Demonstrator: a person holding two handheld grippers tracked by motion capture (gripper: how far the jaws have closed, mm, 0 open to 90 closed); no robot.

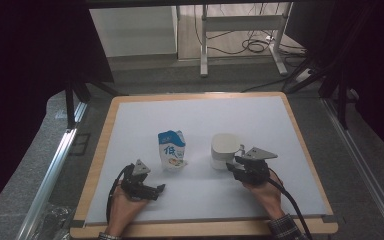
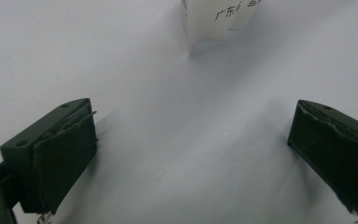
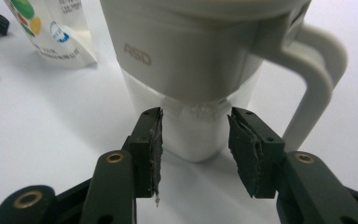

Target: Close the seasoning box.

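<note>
On the smooth white mat of the wood-edged table (image 1: 98,165), the left gripper (image 1: 149,189) rests low at the near left, its matte black jaws spread wide with bare mat between them; the rubber pads (image 2: 65,161) look frayed at the edges. Just beyond it stands a soft, creased milk carton (image 1: 172,149), blue on top and white below, with a printed character and a gabled, pinched top. To its right, apart from it, sits a white plastic mug (image 1: 224,148): rounded-square, glossy, with a loop handle (image 3: 318,70) and embossed lettering. The right gripper (image 1: 236,167) is at the mug's base, its jaws half spread around the narrower foot; whether the worn pads (image 3: 154,149) press on it is unclear.
</note>
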